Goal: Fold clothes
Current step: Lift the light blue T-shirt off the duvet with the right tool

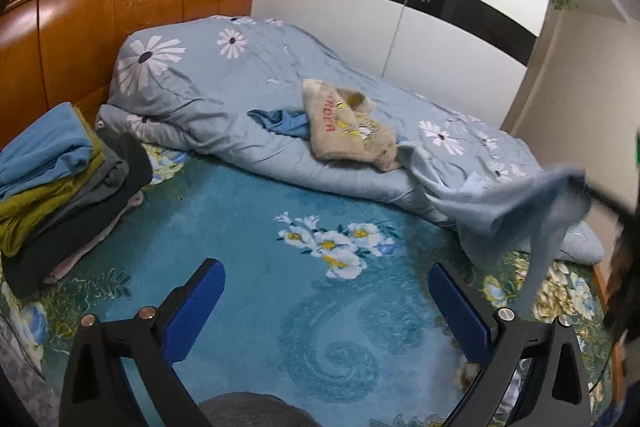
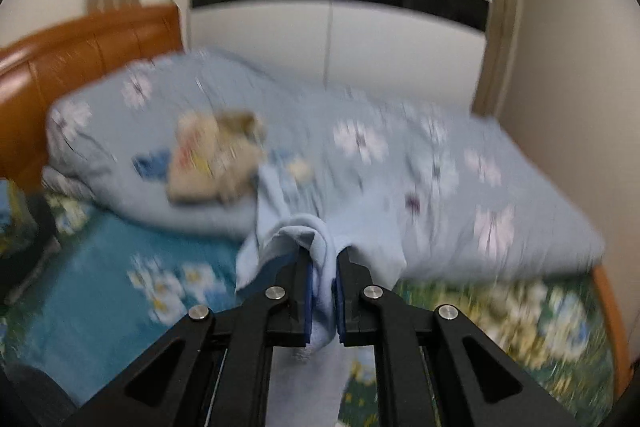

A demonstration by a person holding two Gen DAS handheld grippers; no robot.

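Right gripper [image 2: 322, 291] clenched on pale-blue garment [image 2: 324, 239], lifting it; left gripper [image 1: 326, 311] released, should next take a free edge.

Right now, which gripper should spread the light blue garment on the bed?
Right. The right gripper already clamps the light blue garment, pulled off the quilt. The left gripper is open and empty over the floral sheet; it could likely catch the hanging end next.
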